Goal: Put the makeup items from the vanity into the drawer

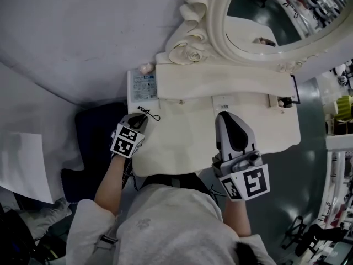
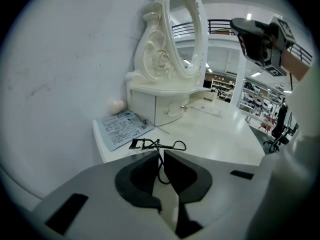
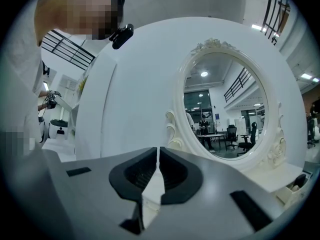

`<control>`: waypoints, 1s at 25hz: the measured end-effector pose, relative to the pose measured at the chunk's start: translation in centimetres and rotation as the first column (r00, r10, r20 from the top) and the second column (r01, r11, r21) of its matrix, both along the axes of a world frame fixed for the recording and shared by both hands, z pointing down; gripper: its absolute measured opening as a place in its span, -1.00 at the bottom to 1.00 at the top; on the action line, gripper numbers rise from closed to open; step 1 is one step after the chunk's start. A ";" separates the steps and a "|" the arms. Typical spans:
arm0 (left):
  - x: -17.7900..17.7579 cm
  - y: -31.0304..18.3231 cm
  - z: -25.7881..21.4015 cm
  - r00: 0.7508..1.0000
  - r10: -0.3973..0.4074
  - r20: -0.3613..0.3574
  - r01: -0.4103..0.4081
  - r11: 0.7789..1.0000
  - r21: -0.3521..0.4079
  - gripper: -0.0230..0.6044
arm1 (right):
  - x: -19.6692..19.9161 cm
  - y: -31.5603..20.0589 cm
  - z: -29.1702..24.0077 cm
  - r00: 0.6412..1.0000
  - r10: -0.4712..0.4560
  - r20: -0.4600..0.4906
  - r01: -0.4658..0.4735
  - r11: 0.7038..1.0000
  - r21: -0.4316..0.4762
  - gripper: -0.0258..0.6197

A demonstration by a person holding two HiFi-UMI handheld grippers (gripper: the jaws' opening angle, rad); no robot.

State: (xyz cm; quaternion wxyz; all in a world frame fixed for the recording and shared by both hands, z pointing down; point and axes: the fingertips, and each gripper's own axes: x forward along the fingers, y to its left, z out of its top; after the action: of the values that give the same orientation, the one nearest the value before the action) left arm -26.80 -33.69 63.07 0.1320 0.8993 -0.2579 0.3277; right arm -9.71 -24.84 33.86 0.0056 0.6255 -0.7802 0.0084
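The person's left forearm reaches forward and slightly outward from the body, with the left tool (image 1: pixel 138 120) angled downward over the left front part of the white worktop (image 1: pixel 182 142). In the left gripper view the left tool (image 2: pixel 161 153) has its jaws drawn nearly together, pinching the thin black handle loop of an eyelash curler (image 2: pixel 150 144). The curler's head pokes out beyond the tips, just above the worktop (image 2: pixel 220 139). From the head view the eyelash curler (image 1: pixel 148 114) lies at the tool's tip, near the left edge of the worktop.

The right forearm extends straight ahead of the torso. The right tool (image 1: pixel 223 115) is held level over the middle of the worktop and points at the mirror (image 1: pixel 276 15). In the right gripper view the right tool (image 3: pixel 157 151) has its jaws pressed almost together with only a thin slit left, and nothing sits between them. The oval mirror (image 3: pixel 225 109) fills the background beyond it.

Just beyond the curler a blue-and-white leaflet (image 2: pixel 122 128) lies flat at the back left corner, beside the vanity's raised base. That base carries a small drawer (image 2: pixel 167 106) with a knob, and its front sits flush. A small pale round thing (image 2: pixel 116 105) rests against the wall behind the leaflet (image 1: pixel 142 86).
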 end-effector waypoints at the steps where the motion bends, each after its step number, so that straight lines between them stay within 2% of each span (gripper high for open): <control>1: -0.1 0.0 -0.4 1.000 -0.013 -0.014 0.013 1.000 0.001 -0.78 | 0.0 0.0 -0.1 1.000 -0.003 0.001 0.003 1.000 0.001 -0.83; 5: -0.1 -0.1 -2.4 0.997 -0.048 -0.064 0.050 0.998 0.027 -0.82 | -0.3 -0.1 -0.7 1.000 -0.025 0.001 0.025 1.000 0.015 -0.83; 9: 0.1 0.6 -3.7 0.995 -0.064 -0.083 0.069 0.996 0.053 -0.83 | 0.0 0.1 -1.4 0.999 -0.044 0.006 0.044 0.998 0.034 -0.83; 13: 0.8 1.3 -5.4 0.984 -0.106 -0.142 0.116 0.991 0.064 -0.84 | 0.9 0.8 -1.7 0.998 -0.054 0.013 0.053 0.997 0.052 -0.83; 20: 4.3 3.5 -12.1 0.948 -0.108 -0.299 0.159 0.975 0.152 -0.84 | 4.2 2.7 -2.1 0.998 -0.053 0.029 0.051 0.996 0.071 -0.83; 25: 8.1 5.2 -16.6 0.922 -0.058 -0.382 0.146 0.968 0.205 -0.84 | 6.9 4.1 -2.4 0.998 -0.045 0.032 0.042 0.996 0.084 -0.83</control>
State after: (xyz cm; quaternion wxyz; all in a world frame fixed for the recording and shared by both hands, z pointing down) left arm -18.73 -28.46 46.49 0.0906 0.9394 -0.3111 0.1115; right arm -2.77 -20.76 31.44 -0.0336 0.6078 -0.7933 -0.0135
